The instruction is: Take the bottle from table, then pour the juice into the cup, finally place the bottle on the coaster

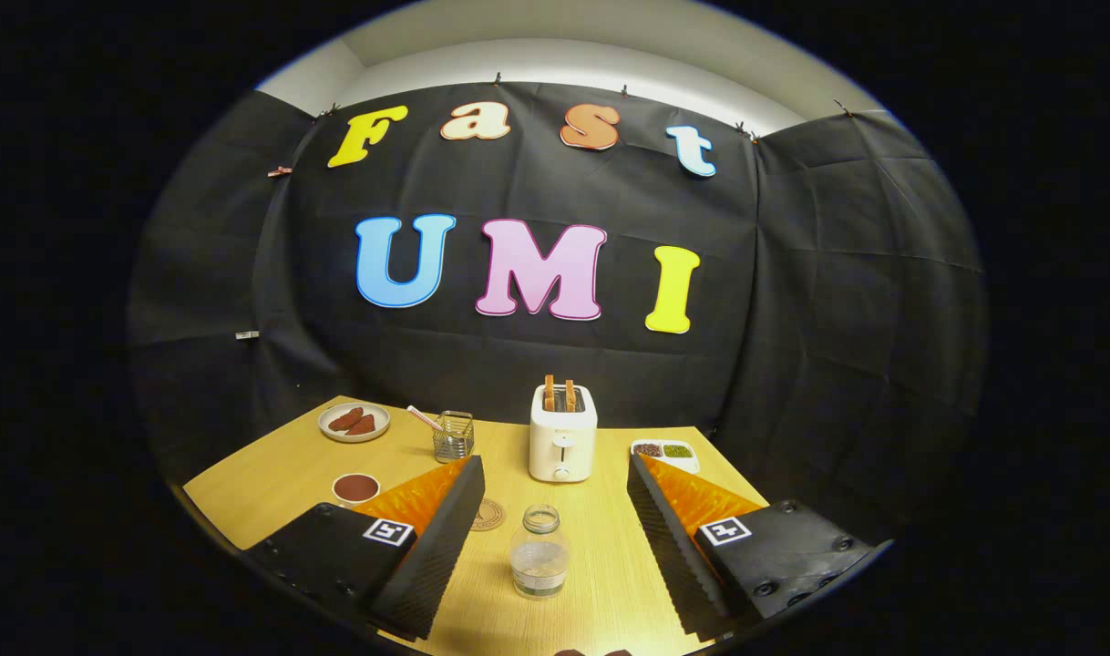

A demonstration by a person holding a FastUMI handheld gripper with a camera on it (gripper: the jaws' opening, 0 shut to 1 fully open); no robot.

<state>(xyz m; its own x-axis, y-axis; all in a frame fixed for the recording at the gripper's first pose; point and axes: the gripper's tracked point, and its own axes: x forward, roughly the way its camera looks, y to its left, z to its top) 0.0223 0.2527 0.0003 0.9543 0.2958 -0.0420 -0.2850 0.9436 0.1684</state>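
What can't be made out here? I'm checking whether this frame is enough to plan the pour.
- Coaster, gripper view: partly hidden behind the left finger; its print is too small to read.
- Bottle, standing between the open gripper fingers: clear, so its liquid level is hard to judge.
- Cup: beside the left finger, depth unseen.
- Divided dish: contents too small.

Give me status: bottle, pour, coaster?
Nothing done yet. The bottle stands uncapped on the table, between the open gripper fingers, not gripped. Left: grasp, pour into the cup, then set it on the coaster beside the left finger.
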